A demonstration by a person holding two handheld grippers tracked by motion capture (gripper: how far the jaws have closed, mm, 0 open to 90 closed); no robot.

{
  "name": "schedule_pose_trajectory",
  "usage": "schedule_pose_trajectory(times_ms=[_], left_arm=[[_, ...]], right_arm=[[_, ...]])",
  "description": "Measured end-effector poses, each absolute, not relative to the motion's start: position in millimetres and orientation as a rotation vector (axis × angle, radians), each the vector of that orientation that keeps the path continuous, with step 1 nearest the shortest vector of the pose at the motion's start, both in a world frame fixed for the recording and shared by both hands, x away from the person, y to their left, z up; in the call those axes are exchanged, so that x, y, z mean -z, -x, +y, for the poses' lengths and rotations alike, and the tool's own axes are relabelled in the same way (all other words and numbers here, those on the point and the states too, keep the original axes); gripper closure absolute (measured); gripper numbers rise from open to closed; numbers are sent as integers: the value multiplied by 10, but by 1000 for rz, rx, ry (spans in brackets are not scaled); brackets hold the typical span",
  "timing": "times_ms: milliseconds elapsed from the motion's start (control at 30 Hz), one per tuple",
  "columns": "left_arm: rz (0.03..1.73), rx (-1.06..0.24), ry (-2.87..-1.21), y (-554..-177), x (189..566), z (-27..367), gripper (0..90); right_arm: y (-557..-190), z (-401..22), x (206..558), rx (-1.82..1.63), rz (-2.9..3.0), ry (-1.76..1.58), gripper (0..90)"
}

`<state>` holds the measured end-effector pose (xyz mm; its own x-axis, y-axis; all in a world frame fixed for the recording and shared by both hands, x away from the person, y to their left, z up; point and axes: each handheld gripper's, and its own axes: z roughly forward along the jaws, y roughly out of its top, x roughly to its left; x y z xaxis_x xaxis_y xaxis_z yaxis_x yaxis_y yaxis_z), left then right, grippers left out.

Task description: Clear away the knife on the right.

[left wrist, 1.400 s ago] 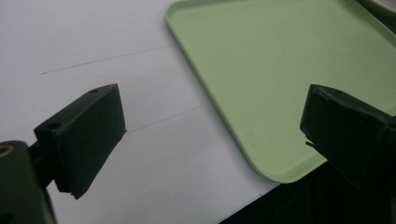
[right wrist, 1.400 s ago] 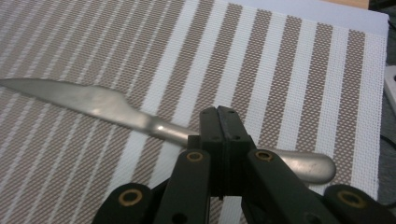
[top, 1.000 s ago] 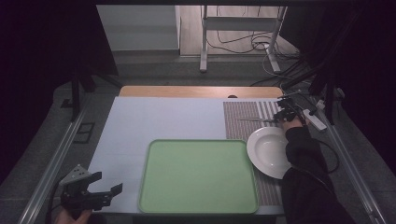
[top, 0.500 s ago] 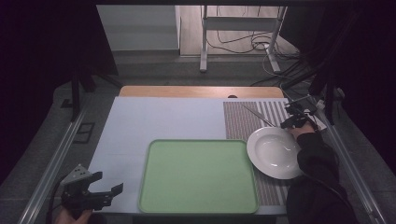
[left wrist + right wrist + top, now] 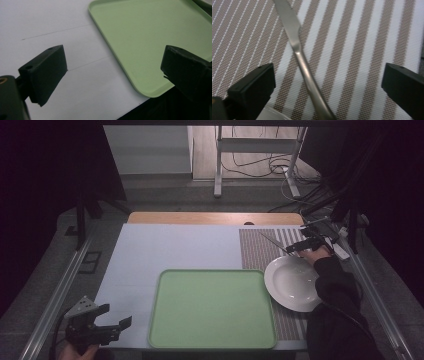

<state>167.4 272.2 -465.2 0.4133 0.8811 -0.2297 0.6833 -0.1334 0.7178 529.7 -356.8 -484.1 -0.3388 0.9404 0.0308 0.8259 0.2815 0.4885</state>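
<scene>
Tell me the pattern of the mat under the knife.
Brown and white stripes on the placemat, clearest in the right gripper view.

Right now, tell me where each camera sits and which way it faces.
High view: above the person's side, looking forward and down on the table; forearms and both grippers show, left gripper, right gripper.
Left gripper view: on the left gripper, facing the tray; its open jaws show.
Right gripper view: on the right gripper, facing the knife on the striped mat; open jaws.
Shared: high and left views both show the tray.

knife: both ends cut off by frame | tray: far side cropped
</scene>
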Motion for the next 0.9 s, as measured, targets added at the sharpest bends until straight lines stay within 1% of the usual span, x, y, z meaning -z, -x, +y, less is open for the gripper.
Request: schedule_pose_trajectory(times_ms=[367,400,467,533,567,600,633,700,733,767,800,833,867,900], left_arm=[[1335,-320,-1881,-1669,4652,2724,63],[1335,-320,-1882,-1667,4652,2724,63],[1335,-320,-1882,-1667,4652,2724,63],[1336,-319,-1880,-1667,4652,2725,63],[1336,-319,-1880,-1667,4652,2725,63],[1336,-318,-1880,-1667,4652,2727,63],[1336,-318,-1880,-1667,4652,2727,63],[1336,-318,-1880,-1667,4652,2727,63],[1336,-318,-1880,-1667,4652,2727,63],[1336,-319,-1880,-1667,4653,2726,63],[1336,-319,-1880,-1667,4653,2726,63],[1336,-319,-1880,-1667,4653,2726,63],[1336,-319,-1881,-1666,4653,2726,63],[1335,-319,-1880,-1666,4653,2726,63]], right_arm=[[-5375,-3352,4960,-565,2333,-1565,0],[-5383,-3334,4992,-536,2339,-1548,11],[-5389,-3336,5012,-527,2347,-1534,66],[-5395,-3347,5031,-518,2353,-1527,93],[-5395,-3347,5031,-518,2353,-1527,93],[-5395,-3358,5040,-513,2360,-1515,145],[-5394,-3364,5032,-521,2359,-1516,178],[-5388,-3370,5001,-524,2371,-1496,307],[-5388,-3370,5001,-524,2371,-1496,307],[-5381,-3373,4969,-521,2414,-1459,446],[-5378,-3372,4959,-520,2428,-1448,512],[-5378,-3372,4959,-520,2428,-1448,512],[-5370,-3376,4937,-519,2458,-1429,676],[-5367,-3377,4935,-525,2468,-1424,693]])
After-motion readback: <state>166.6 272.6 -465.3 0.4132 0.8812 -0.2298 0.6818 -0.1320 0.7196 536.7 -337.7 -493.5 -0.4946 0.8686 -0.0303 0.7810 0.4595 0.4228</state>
